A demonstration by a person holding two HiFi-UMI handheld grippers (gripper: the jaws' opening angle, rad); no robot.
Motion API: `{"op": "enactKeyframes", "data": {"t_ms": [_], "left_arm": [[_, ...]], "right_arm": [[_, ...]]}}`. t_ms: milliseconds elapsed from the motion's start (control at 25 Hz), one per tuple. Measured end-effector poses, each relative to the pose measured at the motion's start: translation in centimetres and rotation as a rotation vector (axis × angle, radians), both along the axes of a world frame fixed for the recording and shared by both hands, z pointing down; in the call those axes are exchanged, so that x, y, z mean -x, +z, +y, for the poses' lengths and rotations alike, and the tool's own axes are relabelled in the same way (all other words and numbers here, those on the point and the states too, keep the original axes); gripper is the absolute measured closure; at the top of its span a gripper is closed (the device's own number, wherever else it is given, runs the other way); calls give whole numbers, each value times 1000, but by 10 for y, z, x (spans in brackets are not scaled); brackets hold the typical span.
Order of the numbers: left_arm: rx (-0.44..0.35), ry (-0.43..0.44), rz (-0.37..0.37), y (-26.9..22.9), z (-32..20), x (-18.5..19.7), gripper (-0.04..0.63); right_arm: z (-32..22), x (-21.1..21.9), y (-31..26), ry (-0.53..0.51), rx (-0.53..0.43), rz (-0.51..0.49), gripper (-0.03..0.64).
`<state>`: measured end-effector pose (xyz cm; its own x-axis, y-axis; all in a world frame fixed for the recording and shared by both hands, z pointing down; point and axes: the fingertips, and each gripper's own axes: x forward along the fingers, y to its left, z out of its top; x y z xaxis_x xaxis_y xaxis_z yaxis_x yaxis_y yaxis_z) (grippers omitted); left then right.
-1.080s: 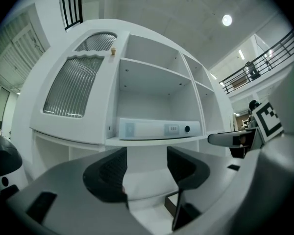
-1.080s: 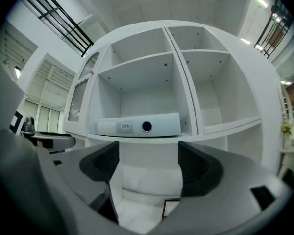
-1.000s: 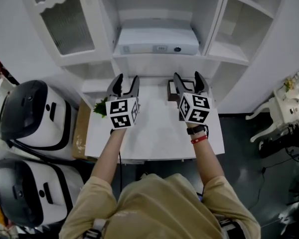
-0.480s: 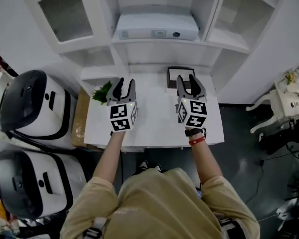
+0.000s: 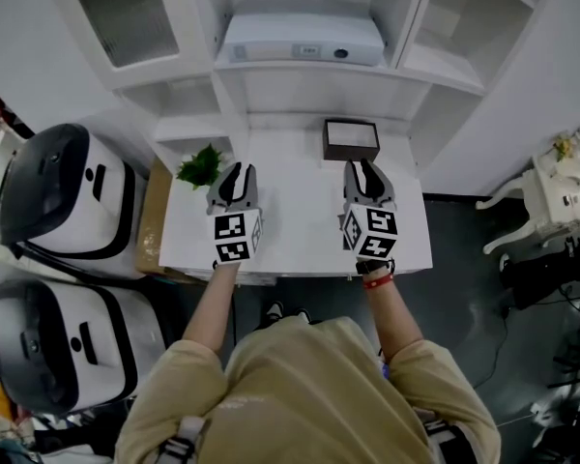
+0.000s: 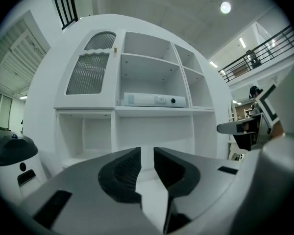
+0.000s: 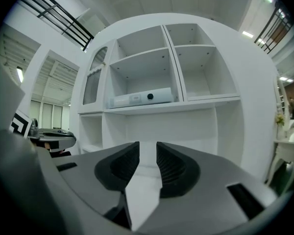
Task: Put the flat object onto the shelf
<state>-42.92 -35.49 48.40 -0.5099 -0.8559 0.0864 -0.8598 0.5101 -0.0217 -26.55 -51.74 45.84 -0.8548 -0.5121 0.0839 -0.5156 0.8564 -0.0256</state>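
The flat object is a dark-framed picture frame [image 5: 351,139] lying at the back right of the white table [image 5: 300,240], just below the white shelf unit [image 5: 314,90]. My left gripper [image 5: 234,180] hovers over the table's left half, beside a small green plant [image 5: 202,165]. My right gripper [image 5: 367,177] is just in front of the frame, apart from it. Both pairs of jaws have just been closing and now stand with a narrow gap and nothing between them, as the left gripper [image 6: 147,155] view and the right gripper [image 7: 148,153] view both show.
A white box-shaped device [image 5: 300,39] fills the middle shelf. Two white-and-black machines [image 5: 53,201] [image 5: 58,356] stand on the floor at the left, with a cardboard box [image 5: 153,230] against the table. A white chair [image 5: 546,196] stands at the right.
Both grippers have drawn back toward the table's front edge and lower, and their jaws have narrowed. The picture frame and the plant, partly hidden before, now show in full.
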Motion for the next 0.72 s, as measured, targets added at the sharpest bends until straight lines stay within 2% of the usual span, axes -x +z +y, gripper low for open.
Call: {"op": "enactKeyframes", "data": {"t_ms": [200,360,720], "left_arm": [[1,-12,18,15,10,-7,535],[9,-8,33,21,12,-13,549],[1,5,29,20,9,-17,575]], "right_arm": [[4,-16,19,36,-30,28,518],[4,-25,31,62,-15,31,541],[2,-26,30,58,-37,39,591]]}}
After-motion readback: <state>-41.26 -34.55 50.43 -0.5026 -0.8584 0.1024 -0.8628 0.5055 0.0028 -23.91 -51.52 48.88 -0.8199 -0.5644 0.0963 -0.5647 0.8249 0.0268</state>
